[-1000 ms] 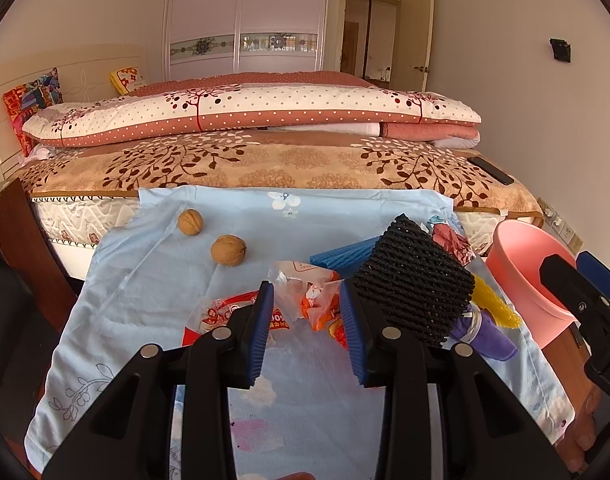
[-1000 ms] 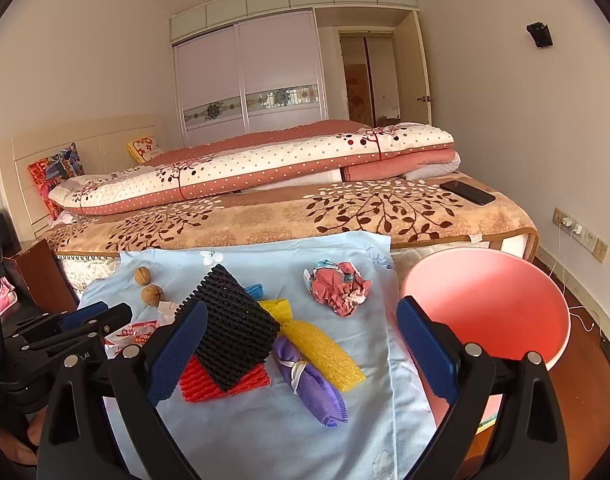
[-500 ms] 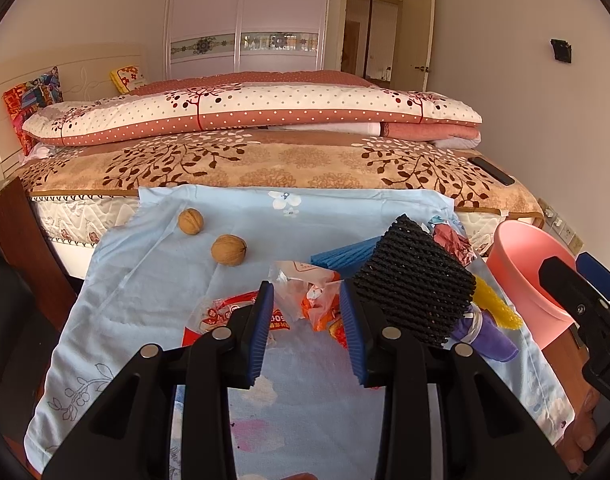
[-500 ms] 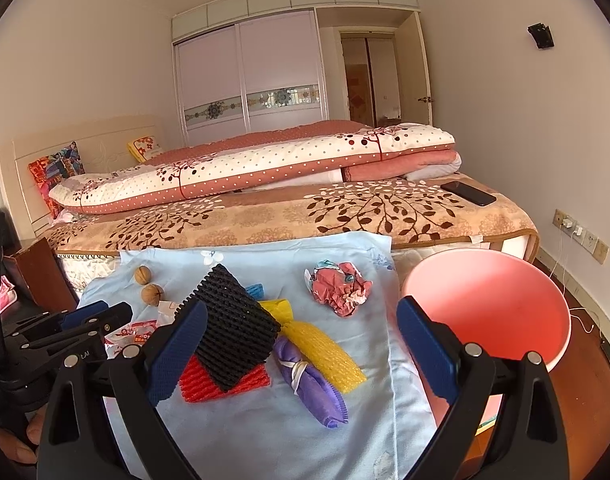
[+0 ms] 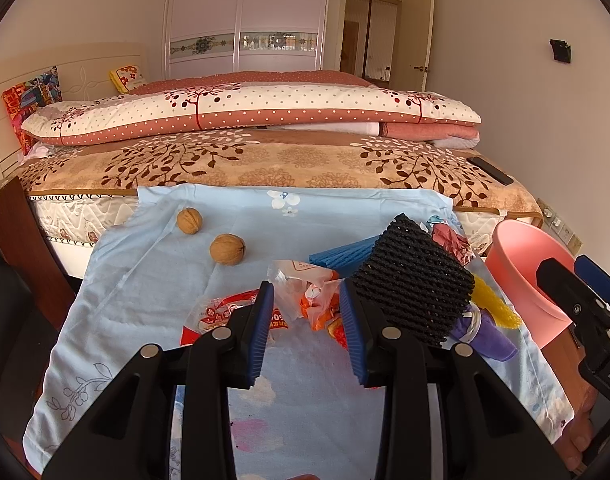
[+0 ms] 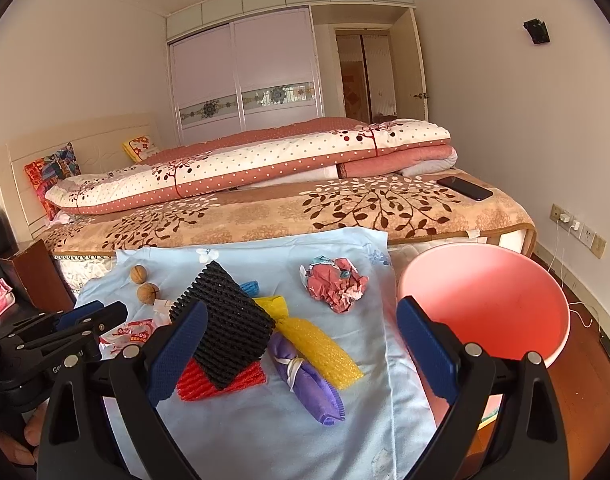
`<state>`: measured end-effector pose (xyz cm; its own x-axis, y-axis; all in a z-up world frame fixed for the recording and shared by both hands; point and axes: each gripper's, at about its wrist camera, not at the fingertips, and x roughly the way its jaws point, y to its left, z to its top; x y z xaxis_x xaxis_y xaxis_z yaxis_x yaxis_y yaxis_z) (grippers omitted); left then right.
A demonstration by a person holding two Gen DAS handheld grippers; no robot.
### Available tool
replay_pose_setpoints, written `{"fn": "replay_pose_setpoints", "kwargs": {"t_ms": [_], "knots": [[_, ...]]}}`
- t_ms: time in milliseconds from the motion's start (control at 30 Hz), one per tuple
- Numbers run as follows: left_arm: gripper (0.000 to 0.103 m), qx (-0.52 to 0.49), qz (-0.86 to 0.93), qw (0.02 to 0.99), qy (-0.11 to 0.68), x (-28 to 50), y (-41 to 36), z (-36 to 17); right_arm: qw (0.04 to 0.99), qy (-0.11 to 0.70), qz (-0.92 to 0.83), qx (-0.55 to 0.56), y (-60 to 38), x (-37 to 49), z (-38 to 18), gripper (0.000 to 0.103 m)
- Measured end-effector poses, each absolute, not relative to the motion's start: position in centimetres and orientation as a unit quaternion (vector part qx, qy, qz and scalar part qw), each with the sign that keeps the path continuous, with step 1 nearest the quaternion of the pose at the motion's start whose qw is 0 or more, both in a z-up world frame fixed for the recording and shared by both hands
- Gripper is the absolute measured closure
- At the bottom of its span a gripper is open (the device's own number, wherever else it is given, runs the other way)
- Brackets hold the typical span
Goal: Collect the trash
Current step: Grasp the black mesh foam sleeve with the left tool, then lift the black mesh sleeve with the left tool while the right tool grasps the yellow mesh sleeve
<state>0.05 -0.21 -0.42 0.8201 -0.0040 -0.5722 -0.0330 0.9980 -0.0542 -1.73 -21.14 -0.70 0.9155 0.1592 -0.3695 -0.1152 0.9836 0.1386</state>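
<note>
The near edge of the light blue cloth (image 6: 265,432) lies bare, giving open passage. Toward its middle, a black foam net (image 6: 225,332), yellow foam net (image 6: 317,344) and purple bundle (image 6: 309,380) crowd together. Two walnuts (image 5: 227,249) sit near the far left corner. The pink bucket (image 6: 485,300) blocks the right edge.

Home bedroom. Large bed (image 6: 345,216) w/ tan leaf-print blanket (image 6: 385,206), folded dotted quilt (image 6: 265,160) on top, cream headboard (image 6: 85,140) w/ colourful pillows (image 6: 53,170) propped against it. Behind: built-in wardrobe (image 6: 245,80) w/ sliding doors, overhead cupboards, open doorway (image 6: 365,76) beside it. Phone (image 6: 463,188) lying on blanket, charger (image 6: 565,222) plugged into wall sockets, wood floor (image 6: 577,380). Pink plastic basin (image 6: 505,300) by bed foot; light-blue floral sheet (image 6: 265,420) spread in front, w/ walnuts (image 5: 227,249) & wrappers (image 5: 305,292) on it.
</note>
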Motion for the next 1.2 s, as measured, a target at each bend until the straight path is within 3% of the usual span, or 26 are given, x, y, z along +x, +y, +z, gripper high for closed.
{"fn": "replay_pose_setpoints", "kwargs": {"t_ms": [1200], "knots": [[0.068,-0.047,-0.031,0.953,0.299,-0.28,-0.25,-0.48,0.974,0.205,0.072,0.058,-21.77,-1.62,-1.44,0.010]]}}
